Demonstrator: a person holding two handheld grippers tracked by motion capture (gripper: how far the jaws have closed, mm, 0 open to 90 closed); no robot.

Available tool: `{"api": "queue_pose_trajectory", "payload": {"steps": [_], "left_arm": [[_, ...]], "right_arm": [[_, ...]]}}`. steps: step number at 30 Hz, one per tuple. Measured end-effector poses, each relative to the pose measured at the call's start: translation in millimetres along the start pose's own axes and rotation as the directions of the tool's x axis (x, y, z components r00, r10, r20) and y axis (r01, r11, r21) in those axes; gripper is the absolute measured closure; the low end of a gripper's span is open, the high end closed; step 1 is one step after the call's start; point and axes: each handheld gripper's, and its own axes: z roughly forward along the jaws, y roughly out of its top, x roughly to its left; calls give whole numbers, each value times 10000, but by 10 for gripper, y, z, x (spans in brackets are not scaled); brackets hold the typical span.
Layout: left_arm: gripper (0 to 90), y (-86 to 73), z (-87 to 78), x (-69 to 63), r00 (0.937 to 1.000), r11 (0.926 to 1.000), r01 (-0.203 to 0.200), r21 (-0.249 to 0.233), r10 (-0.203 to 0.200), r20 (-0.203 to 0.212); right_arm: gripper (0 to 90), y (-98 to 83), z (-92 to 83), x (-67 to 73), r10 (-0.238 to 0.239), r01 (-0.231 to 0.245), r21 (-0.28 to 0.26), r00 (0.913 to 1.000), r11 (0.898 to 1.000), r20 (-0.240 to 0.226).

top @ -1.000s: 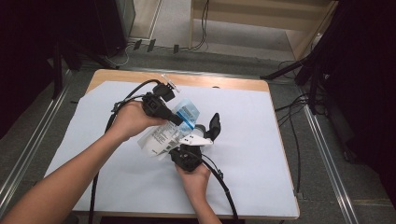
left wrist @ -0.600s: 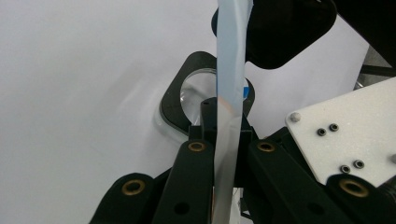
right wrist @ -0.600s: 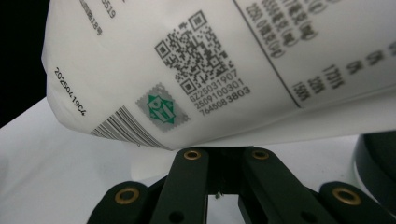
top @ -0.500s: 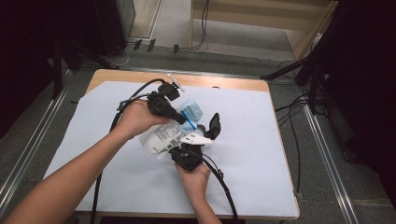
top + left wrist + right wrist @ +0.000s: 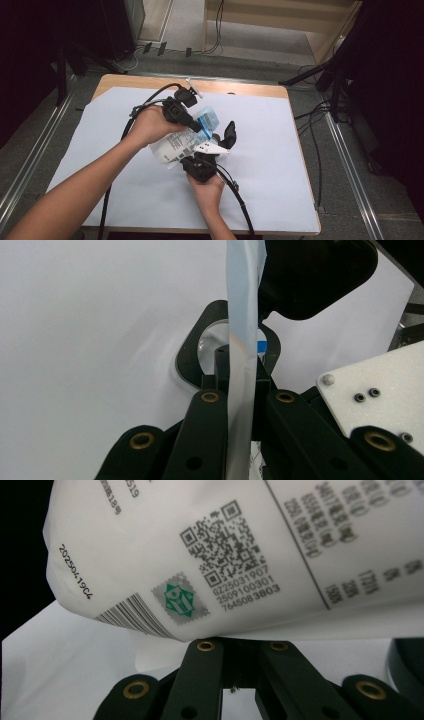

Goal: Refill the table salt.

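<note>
A white plastic packet (image 5: 175,145) with black print and a blue end is held up over the table between both grippers. My left gripper (image 5: 201,130) reaches in from the upper left, and its jaws are shut on the packet's thin edge (image 5: 243,315), which runs upright between them. From the near side my right gripper (image 5: 195,156), with its grey plate on top, points up at the packet. Its jaws (image 5: 235,647) are closed at the lower edge of the packet (image 5: 240,555), whose QR code and barcode face this camera.
White paper (image 5: 280,165) covers the wooden table (image 5: 240,89). A black upright piece (image 5: 230,132) stands just right of the packet. Black cables (image 5: 235,195) trail from both grippers towards the near edge. Metal rails and floor cables lie to the right of the table.
</note>
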Motion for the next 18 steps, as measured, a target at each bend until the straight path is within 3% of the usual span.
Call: {"api": "queue_pose_trajectory", "payload": {"steps": [18], "left_arm": [[900, 75, 49, -28, 9996, 9989, 89, 450, -77, -270]], "right_arm": [[900, 22, 9, 18, 49, -49, -9, 9999, 10000, -100]]}}
